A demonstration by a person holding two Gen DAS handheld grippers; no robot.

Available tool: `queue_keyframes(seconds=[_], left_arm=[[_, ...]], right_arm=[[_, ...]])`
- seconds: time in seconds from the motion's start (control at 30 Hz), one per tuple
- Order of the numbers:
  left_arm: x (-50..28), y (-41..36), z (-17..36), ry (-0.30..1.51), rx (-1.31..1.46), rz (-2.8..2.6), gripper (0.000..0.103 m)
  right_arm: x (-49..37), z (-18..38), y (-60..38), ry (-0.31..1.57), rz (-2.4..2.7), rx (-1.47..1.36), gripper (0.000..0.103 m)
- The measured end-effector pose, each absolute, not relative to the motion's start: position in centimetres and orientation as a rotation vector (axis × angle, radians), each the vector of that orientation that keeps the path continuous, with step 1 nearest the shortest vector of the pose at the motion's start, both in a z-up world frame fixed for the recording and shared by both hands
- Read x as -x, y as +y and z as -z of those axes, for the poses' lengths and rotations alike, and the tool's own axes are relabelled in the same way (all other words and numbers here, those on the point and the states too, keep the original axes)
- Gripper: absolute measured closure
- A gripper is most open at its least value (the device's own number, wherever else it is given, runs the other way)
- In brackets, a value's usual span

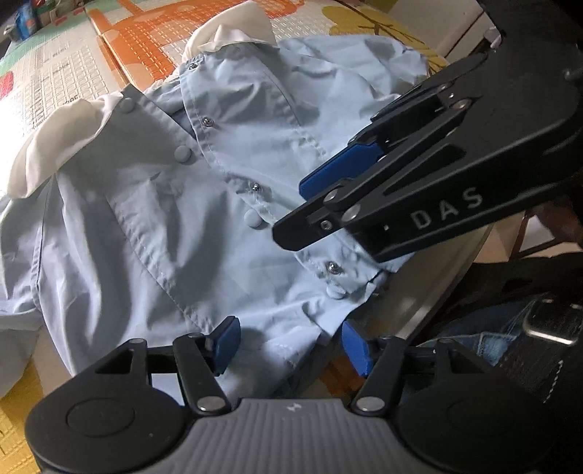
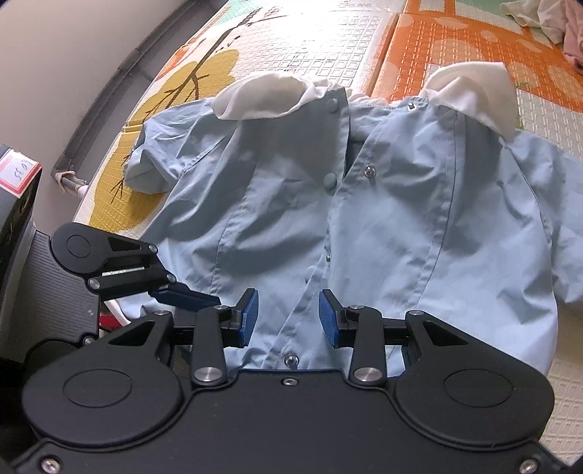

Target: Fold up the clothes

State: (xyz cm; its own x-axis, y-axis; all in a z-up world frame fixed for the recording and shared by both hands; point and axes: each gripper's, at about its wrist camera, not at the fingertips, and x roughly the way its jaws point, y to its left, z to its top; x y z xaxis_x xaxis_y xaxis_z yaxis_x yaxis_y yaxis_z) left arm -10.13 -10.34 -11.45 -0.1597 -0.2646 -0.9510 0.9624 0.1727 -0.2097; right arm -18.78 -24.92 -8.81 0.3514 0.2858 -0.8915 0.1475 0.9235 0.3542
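Shirt (image 2: 400, 218) hem lies between both open claws.

The shirt (image 1: 153, 226) runs off the left edge of the left wrist view, so its sleeve there is cut short; in the right wrist view its right sleeve likewise leaves the frame; the hem (image 2: 291, 350) slips under the black body of the right tongs (image 2: 288, 317), and whether the blue pads (image 2: 249, 317) press the cloth or merely straddle it cannot be told; the right tongs cover part of the shirt's button strip in the left wrist view; the boxes (image 1: 29, 18) in the far corner are too small and blurred to identify; the pinkish clothes (image 2: 557, 25) at the top right are cropped; the writing on the red-edged label (image 2: 16, 177) is unreadable.
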Motion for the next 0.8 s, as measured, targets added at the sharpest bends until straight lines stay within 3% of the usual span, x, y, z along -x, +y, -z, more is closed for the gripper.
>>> queue_keyframes(seconds=[0.43, 0.8], left_arm=[[10.1, -10.6, 12.7, 1.217, -0.871, 1.217, 0.038], [9.4, -10.3, 12.4, 1.247, -0.809, 1.192, 0.075]], right_arm=[[20.3, 9.1, -25.1, 1.231, -0.057, -0.442, 0.068], [20.7, 9.0, -25.1, 1.229, -0.05, -0.447, 0.068]])
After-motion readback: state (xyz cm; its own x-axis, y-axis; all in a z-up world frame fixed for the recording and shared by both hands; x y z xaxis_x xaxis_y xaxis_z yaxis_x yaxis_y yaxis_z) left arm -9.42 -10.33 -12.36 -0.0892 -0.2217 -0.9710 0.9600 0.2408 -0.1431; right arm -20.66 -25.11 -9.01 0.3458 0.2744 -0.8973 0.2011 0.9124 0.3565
